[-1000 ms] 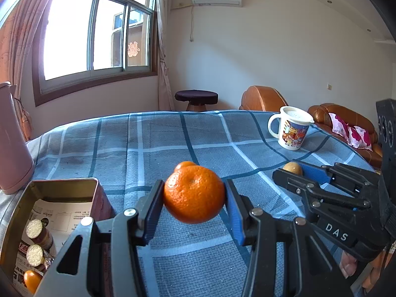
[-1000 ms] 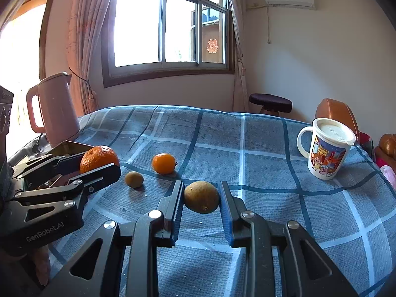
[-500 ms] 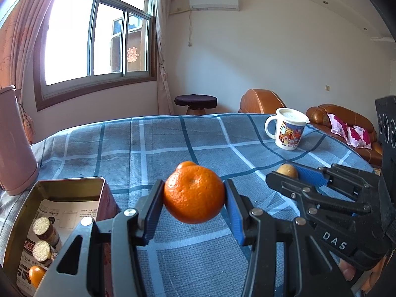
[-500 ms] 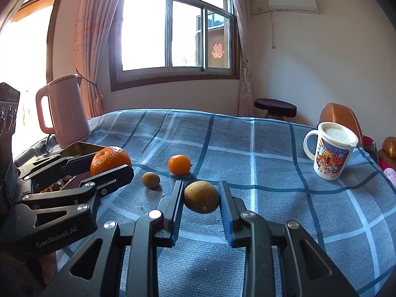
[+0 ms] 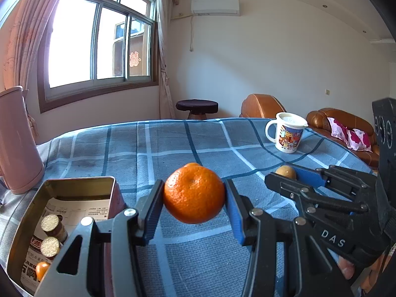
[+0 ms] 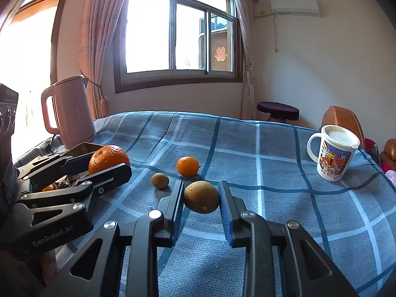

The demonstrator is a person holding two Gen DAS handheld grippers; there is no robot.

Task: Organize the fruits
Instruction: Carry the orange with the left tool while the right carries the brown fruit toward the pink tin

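— What lies on the blue checked tablecloth (image 6: 272,153)?
— A small orange (image 6: 187,165) and a small brown fruit (image 6: 160,180), just beside each other.
— And the tongs?
— The left gripper (image 5: 194,206) clamps a bright, dimpled mandarin (image 5: 194,196) (lifted, beside the open tin (image 5: 76,179)). The right gripper (image 6: 201,204) clamps a dull brown, egg-shaped fruit (image 6: 201,196).

two wrist views, shared tablecloth (image 5: 173,148)
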